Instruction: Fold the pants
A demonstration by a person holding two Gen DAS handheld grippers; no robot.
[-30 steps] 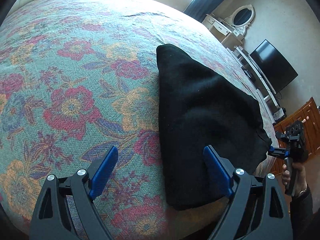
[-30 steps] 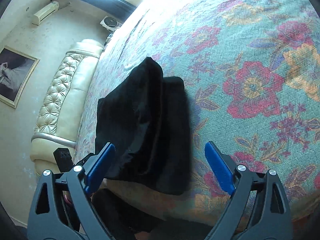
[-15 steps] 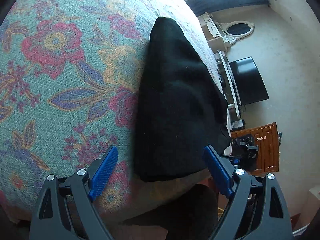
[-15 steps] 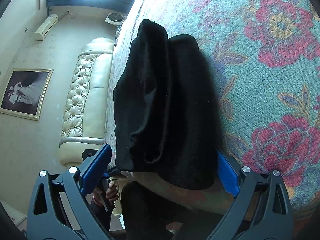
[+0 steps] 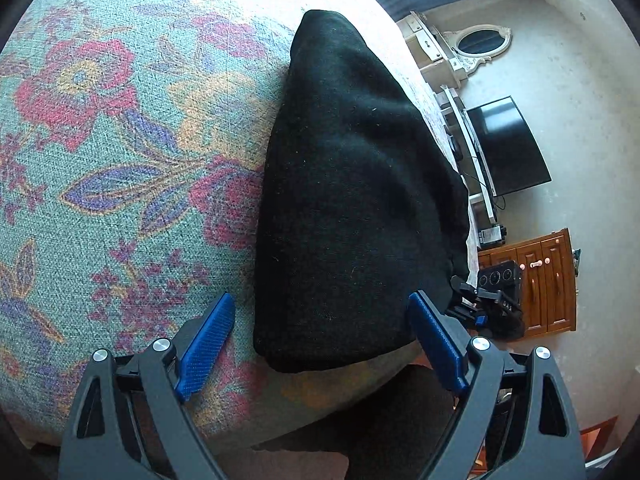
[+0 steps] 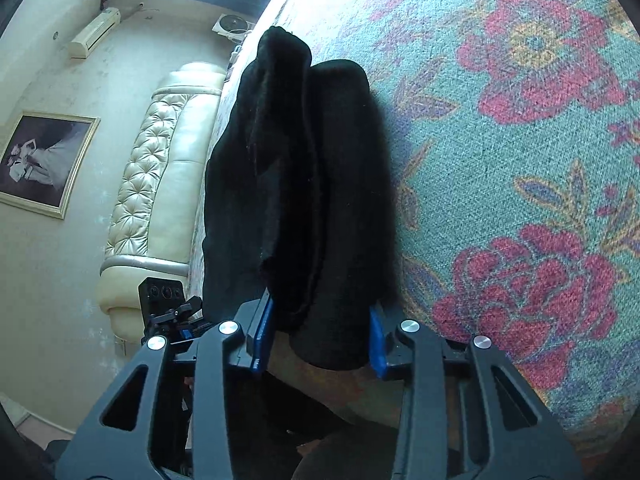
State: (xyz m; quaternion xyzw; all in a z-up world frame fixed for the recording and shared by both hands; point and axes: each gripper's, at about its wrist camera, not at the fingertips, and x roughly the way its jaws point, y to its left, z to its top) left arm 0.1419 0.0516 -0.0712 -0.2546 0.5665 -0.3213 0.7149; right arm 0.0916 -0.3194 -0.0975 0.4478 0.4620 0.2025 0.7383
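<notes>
Folded black pants (image 5: 352, 184) lie on the floral bedspread (image 5: 120, 160) close to the bed's near edge. My left gripper (image 5: 322, 340) stands open astride their near end, and its blue pads do not squeeze the cloth. In the right wrist view the pants (image 6: 304, 184) show two stacked folds. My right gripper (image 6: 320, 340) has its jaws closing on that near end, with both blue pads against the cloth. Each gripper also shows in the other's view, low beside the bed: the right gripper (image 5: 496, 300) and the left gripper (image 6: 168, 304).
The bedspread (image 6: 520, 160) stretches wide beyond the pants. A cream tufted headboard (image 6: 160, 168) and a framed picture (image 6: 44, 160) are on one side. A television (image 5: 508, 148), a wooden cabinet (image 5: 540, 280) and a mirrored dresser (image 5: 476, 44) are on the other. A person's dark-clad leg (image 5: 380, 420) is below the bed edge.
The right jaws have come in from wide open onto the pants' near end. Both grippers have drawn nearer to the pants, and the left one has turned.
</notes>
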